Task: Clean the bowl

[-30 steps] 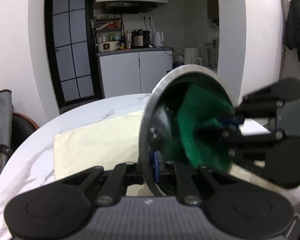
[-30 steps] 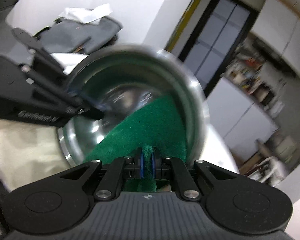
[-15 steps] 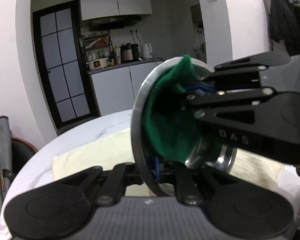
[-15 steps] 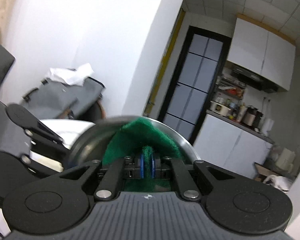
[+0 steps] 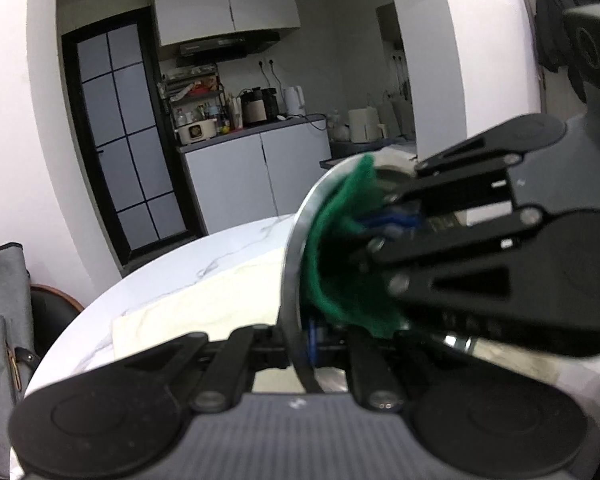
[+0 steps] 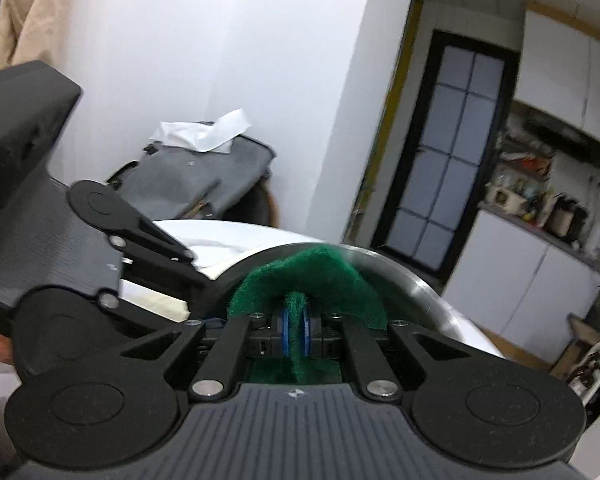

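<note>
While the left hand-held gripper [image 5: 306,344] pinches the bowl [image 5: 296,240] by its near rim, tipped on edge above the desk [image 5: 180,272] to expose its inside, the right hand-held gripper [image 6: 296,330] pinches a green pad [image 6: 312,276], pressing it inside near the far rim.

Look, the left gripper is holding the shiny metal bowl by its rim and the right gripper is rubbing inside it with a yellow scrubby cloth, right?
Almost. The cloth isn't yellow, it's green. The right wrist view shows the green scouring pad pinched in the right gripper and pressed inside the metal bowl. The left wrist view shows the left gripper clamped on the bowl's rim, as you said.
</note>
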`<state>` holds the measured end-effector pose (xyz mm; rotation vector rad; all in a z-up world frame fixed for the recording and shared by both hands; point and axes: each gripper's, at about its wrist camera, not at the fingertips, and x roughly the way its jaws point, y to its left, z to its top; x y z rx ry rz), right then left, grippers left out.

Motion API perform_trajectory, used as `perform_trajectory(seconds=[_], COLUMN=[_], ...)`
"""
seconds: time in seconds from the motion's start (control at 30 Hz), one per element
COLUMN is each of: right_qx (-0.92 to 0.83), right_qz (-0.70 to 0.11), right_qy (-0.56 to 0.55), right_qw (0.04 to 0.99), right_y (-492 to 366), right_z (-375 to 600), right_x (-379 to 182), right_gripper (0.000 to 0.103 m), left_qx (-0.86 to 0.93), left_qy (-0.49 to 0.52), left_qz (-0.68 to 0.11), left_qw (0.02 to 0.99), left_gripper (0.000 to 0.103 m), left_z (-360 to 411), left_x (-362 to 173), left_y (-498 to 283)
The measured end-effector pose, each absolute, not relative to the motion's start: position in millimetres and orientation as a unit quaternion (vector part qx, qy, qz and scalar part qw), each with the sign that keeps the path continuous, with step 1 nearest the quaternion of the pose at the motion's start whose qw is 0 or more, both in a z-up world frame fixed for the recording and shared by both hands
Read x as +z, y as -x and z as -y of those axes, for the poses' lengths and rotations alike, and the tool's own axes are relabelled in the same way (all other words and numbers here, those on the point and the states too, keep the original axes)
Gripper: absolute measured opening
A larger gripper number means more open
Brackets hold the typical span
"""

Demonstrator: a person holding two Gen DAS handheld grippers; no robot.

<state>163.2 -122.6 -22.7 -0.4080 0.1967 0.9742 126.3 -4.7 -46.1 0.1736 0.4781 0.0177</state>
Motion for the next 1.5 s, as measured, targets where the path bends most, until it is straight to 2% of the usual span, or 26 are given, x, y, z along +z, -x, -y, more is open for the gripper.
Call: perform_trajectory(seconds=[0.13, 0.3, 0.67, 0.83, 1.17, 1.33, 1.5], right_qx=[0.420, 0.390, 0.439, 0.481, 0.446, 0.431, 0.399], right_qz=[-0.089, -0.110, -0.185, -0.172, -0.104, -0.115, -0.148], right_qy=[0.209, 0.289, 0.327, 0.336, 0.296, 0.284, 0.331], right_qw=[0.879, 0.867, 0.816, 0.791, 0.838, 0.849, 0.842], right_y=[-167.3, -169.2, -162.3, -143.5, -145.9, -155.4, -162.0], right_z=[128.3, 119.5, 105.2, 96.0, 102.3, 109.7, 112.1], right_x=[-24.8, -42.6, -57.1, -60.6, -48.2, -44.9, -49.9], right_gripper=[0.007, 0.006, 0.007, 0.007, 0.007, 0.007, 0.007], left_qx=[0.016, 0.019, 0.022, 0.012, 0.004, 0.006, 0.006], left_qy=[-0.085, -0.081, -0.070, -0.068, -0.074, -0.072, -0.068], left_qz=[-0.243, -0.248, -0.250, -0.247, -0.240, -0.243, -0.243], left_qw=[0.966, 0.965, 0.965, 0.967, 0.968, 0.967, 0.968], left_gripper=[0.009, 0.011, 0.010, 0.009, 0.011, 0.012, 0.012], left_z=[1.9, -1.3, -4.7, -2.8, -0.3, -2.2, -8.6], left_x=[-47.8, -48.7, -48.3, -45.1, -47.0, -48.8, -48.3], left_y=[-127.4, -129.4, -126.4, -123.9, -120.7, -121.5, -118.7])
